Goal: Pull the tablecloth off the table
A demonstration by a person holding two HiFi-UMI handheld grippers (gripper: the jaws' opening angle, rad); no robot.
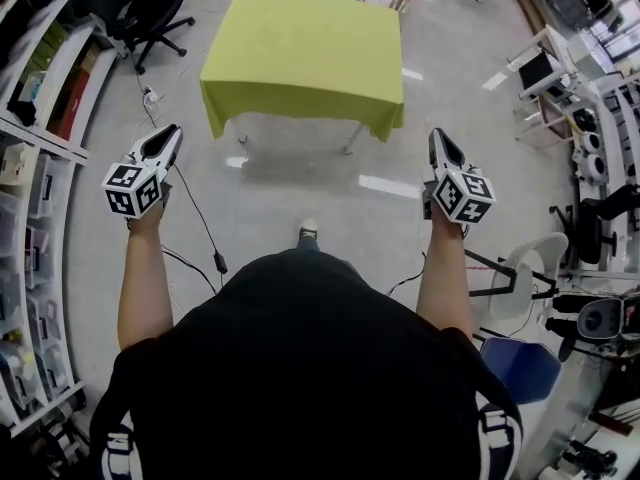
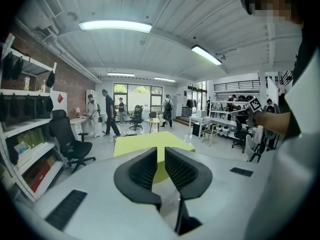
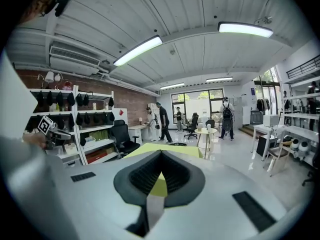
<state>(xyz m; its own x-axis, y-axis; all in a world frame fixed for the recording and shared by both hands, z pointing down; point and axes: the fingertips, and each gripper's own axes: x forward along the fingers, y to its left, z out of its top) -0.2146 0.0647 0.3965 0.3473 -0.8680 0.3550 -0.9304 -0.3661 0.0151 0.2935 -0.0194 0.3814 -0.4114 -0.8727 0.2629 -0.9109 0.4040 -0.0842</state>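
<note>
Head view shows smooth square tablecloth point(image 1: 305, 53) (yellow-green).

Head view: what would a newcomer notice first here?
The bright yellow-green tablecloth draped over the table at top centre stands out against the grey floor. Short of it, the left gripper has jaws slightly apart and the right gripper is shut, both empty.

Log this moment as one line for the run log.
stage: pre-grasp | tablecloth: spread, untouched, ahead of both grippers | left gripper: jaws slightly apart, empty | right gripper: jaws shut, empty
</note>
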